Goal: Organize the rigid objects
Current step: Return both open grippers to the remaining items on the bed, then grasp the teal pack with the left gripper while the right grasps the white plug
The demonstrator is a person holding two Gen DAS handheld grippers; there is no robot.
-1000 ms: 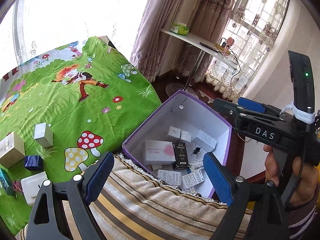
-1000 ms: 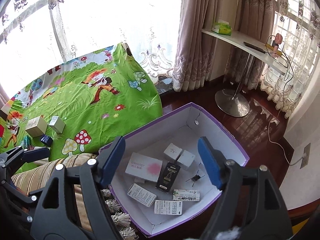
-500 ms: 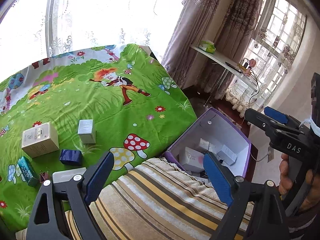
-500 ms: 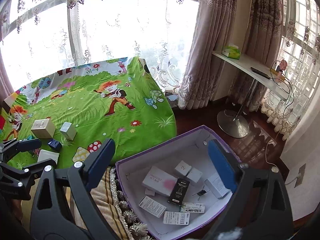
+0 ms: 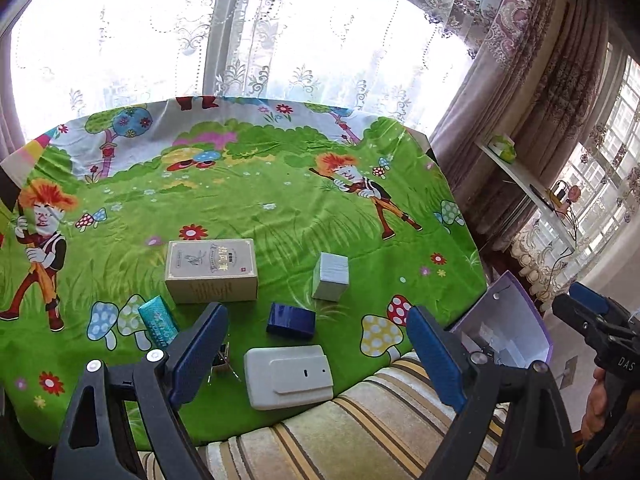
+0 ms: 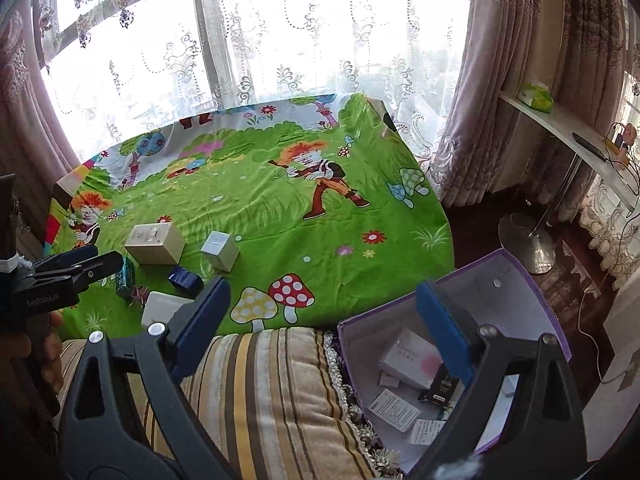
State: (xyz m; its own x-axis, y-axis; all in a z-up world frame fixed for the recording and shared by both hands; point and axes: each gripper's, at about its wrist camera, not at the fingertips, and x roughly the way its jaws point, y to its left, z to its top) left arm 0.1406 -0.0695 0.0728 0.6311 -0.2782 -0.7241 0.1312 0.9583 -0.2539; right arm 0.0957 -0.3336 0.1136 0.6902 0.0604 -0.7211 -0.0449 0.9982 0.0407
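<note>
On the green cartoon cloth (image 5: 280,208) lie a beige box (image 5: 212,270), a small grey box (image 5: 331,276), a dark blue box (image 5: 291,320), a flat white box (image 5: 289,376), a teal packet (image 5: 158,322) and a small dark clip (image 5: 222,360). My left gripper (image 5: 316,356) is open and empty, above the white box. My right gripper (image 6: 322,332) is open and empty, over the striped cushion (image 6: 256,392) beside the purple-rimmed box (image 6: 532,300), which holds several small packages.
The purple-rimmed box (image 5: 516,320) stands on the floor right of the cloth. A white shelf (image 6: 568,132) with a green tissue pack, a round stand base (image 6: 528,244) and curtains are at the right. The window is behind.
Both grippers have swung left and up, away from the purple-rimmed box toward the cloth. The boxes on the cloth now fill the left wrist view. Both stay open.
</note>
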